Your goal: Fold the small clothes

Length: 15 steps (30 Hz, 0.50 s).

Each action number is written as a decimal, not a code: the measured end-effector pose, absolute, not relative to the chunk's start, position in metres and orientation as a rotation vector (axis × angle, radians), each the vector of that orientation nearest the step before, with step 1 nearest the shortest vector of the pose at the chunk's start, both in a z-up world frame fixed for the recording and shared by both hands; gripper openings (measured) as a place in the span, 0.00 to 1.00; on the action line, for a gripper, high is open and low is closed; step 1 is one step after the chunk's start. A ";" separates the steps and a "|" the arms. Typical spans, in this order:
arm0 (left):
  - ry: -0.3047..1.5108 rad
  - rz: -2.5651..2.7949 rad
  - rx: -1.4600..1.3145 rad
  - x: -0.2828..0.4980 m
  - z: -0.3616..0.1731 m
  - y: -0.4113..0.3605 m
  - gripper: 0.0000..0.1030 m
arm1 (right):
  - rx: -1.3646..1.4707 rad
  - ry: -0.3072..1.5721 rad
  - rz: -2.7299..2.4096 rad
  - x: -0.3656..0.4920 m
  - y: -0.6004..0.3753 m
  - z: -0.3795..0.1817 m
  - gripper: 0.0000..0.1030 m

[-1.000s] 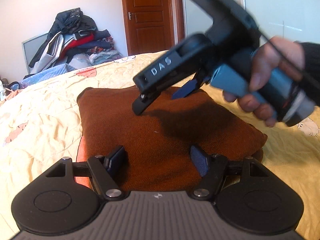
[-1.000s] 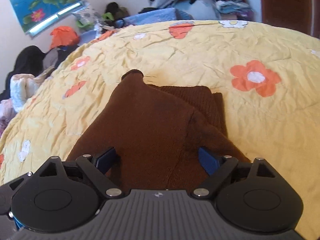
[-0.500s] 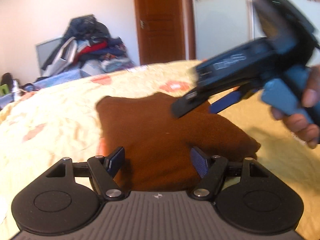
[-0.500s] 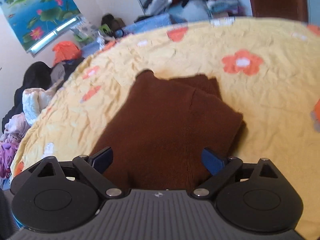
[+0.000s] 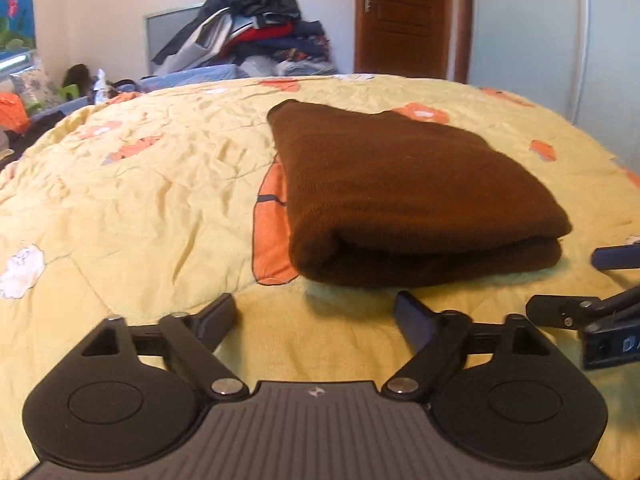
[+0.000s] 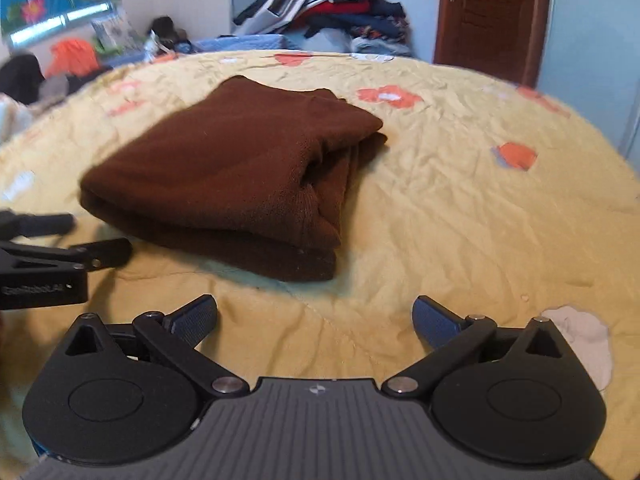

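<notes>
1. The left gripper [image 5: 316, 312] has its jaws spread wide and opening further, with nothing between them but bare bedspread; it sits just short of the near folded edge of the sweater.
2. The right gripper [image 6: 316, 316] is likewise spread wide and opening further, its blue pads clear of any cloth, over bare bedspread near the sweater's front corner.
3. Each gripper shows at the edge of the other's view: the right one at the right edge of the left wrist view, the left one at the left edge of the right wrist view, both just beside the sweater's near edge.
4. The brown sweater [image 5: 400, 184] lies folded into a thick rectangle on the bed, layers stacked, touched by neither gripper.
5. The yellow bedspread [image 5: 140, 200] with orange flowers is wrinkled all around it.
6. A small white rag [image 6: 584, 340] lies on the bedspread just beside the right gripper's right finger.
7. Beyond the bed, a heap of clothes [image 5: 256, 32] is piled against the wall, next to a brown door [image 5: 404, 16].
</notes>
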<state>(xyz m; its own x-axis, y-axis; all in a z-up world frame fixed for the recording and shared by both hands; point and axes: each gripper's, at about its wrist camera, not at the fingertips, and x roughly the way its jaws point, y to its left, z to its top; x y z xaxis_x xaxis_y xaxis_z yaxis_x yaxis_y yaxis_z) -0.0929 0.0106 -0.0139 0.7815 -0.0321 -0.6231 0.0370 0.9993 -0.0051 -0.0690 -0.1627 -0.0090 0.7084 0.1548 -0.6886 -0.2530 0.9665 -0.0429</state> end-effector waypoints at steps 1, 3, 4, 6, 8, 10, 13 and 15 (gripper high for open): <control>0.680 -0.024 -0.005 -0.092 -0.016 0.012 0.94 | -0.118 0.743 0.207 -0.068 -0.161 -0.010 1.00; 0.689 -0.024 -0.009 -0.091 -0.017 0.015 1.00 | -0.103 0.701 0.161 -0.067 -0.156 -0.015 1.00; 0.687 -0.024 -0.009 -0.092 -0.016 0.014 1.00 | -0.100 0.695 0.152 -0.067 -0.155 -0.016 1.00; 0.685 -0.019 -0.008 -0.093 -0.016 0.014 1.00 | -0.088 0.693 0.139 -0.067 -0.155 -0.016 1.00; 0.682 -0.011 -0.009 -0.094 -0.015 0.012 1.00 | -0.084 0.688 0.133 -0.069 -0.155 -0.017 1.00; 0.683 -0.009 -0.009 -0.093 -0.015 0.012 1.00 | -0.079 0.684 0.130 -0.072 -0.157 -0.017 1.00; 0.684 -0.011 -0.011 -0.092 -0.015 0.012 1.00 | -0.079 0.683 0.126 -0.073 -0.156 -0.017 1.00; 0.684 -0.012 -0.011 -0.091 -0.015 0.012 1.00 | -0.081 0.683 0.124 -0.072 -0.156 -0.017 1.00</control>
<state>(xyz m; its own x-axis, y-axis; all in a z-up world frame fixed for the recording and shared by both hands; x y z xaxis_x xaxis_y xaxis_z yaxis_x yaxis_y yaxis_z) -0.0908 0.0120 -0.0148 0.7752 -0.0144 -0.6316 0.0072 0.9999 -0.0140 -0.0724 -0.1558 -0.0167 0.7688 0.0878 -0.6335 -0.1408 0.9895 -0.0338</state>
